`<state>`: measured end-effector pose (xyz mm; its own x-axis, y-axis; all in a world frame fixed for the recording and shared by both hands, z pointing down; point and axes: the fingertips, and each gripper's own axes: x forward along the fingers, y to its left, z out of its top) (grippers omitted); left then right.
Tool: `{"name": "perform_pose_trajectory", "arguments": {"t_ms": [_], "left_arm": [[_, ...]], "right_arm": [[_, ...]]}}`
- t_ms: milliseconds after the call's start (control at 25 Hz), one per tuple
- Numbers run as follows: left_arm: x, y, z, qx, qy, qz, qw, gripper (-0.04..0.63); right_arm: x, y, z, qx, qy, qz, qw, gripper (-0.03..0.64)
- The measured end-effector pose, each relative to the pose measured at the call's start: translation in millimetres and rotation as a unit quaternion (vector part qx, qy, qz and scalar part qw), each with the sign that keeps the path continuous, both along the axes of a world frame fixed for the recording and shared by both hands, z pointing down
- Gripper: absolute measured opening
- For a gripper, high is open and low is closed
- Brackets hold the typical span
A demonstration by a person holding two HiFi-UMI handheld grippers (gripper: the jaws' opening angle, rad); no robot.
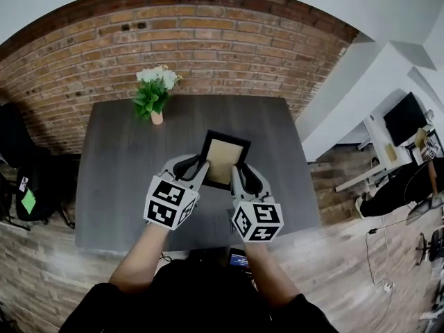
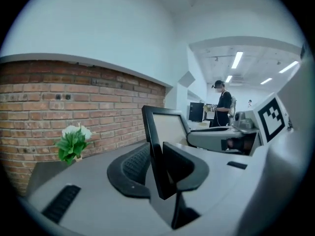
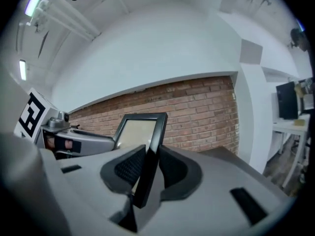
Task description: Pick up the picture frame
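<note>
A black picture frame [image 1: 223, 157] with a tan inside hangs in the air above the grey table [image 1: 118, 172], held from both sides. My left gripper [image 1: 200, 168] is shut on the frame's left edge [image 2: 153, 146]. My right gripper [image 1: 236, 174] is shut on the frame's right edge [image 3: 150, 156]. In each gripper view the frame's black rim stands upright between the two dark pads, and the other gripper shows beyond it. The frame's lower edge is hidden behind the grippers in the head view.
A small pot of white flowers [image 1: 155, 92] stands at the table's far left, in front of a brick wall [image 1: 208, 40]. A dark bag [image 1: 21, 179] lies left of the table. A person [image 2: 222, 104] stands far off in an office area with desks [image 1: 388, 151].
</note>
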<state>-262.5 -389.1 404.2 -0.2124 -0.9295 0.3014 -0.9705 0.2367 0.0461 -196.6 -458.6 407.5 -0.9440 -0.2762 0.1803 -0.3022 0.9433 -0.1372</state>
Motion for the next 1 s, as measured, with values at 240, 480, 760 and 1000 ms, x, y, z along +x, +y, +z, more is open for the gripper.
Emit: {"name": "perform_pose_trajectory", "arguments": {"t_ms": [240,480,760,1000], "left_arm": [[27,3,-57,0.046,-0.031,0.012,0.9984,0.074],[64,3,-97,0.081,-0.056,0.019,0.9950,0.074],[129,8,-122,0.099,-0.073,0.020,0.9923,0.071],[201,18,-112,0.100,-0.062,0.004,0.9931,0.071]], "right_arm": [[30,5,-60,0.044,-0.051,0.008,0.998,0.089],[68,5,-103,0.068,-0.086,0.008,0.994,0.086],[135,11,-125,0.077,-0.111,0.001,0.991,0.086],[209,22,-121,0.081,-0.110,-0.010,0.991,0.086]]}}
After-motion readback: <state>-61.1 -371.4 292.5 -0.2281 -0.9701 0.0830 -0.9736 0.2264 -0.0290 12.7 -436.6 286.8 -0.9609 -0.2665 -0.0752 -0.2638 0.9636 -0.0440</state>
